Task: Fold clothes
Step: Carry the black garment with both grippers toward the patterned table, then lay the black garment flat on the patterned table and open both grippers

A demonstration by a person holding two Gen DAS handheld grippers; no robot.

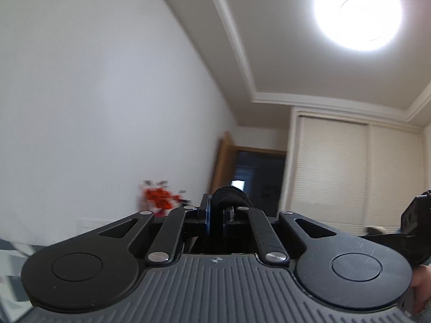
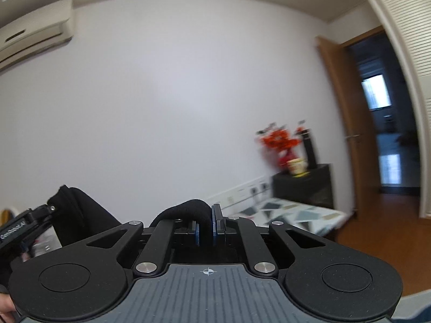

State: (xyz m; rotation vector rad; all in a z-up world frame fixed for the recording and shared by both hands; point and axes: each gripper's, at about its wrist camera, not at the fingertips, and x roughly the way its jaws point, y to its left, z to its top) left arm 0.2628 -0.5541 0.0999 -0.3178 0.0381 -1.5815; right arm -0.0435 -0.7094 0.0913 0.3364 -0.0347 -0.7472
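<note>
Black knit cloth (image 1: 231, 197) is pinched in both grippers, and that is the garment of the task: in the left wrist view a rolled edge of it bulges up just past the blue pads (image 1: 207, 215) of the left gripper (image 1: 215, 216), whose jaws stand almost fully closed on it; in the right wrist view the same dark fabric loops over the left pad of the right gripper (image 2: 206, 230) and runs down between its jaws, which are likewise nearly shut on it. More of the cloth hangs at the left of the right view, beside the other tool, so the two grips seem to hold separate points of one garment, raised in the air with both tools aimed roughly level at the wall (image 2: 167, 94) and ceiling. My reading is that the step in hand is lifting and spreading the garment, or carrying a held edge across for a fold; how far along the folding is cannot be told, since the body of the cloth is out of view. A patterned bed (image 2: 296, 215) shows low in the right view. The next move probably calls for keeping both pinches firm, holding the edge taut and level between them, and lowering it flat onto the bed before letting go.
</note>
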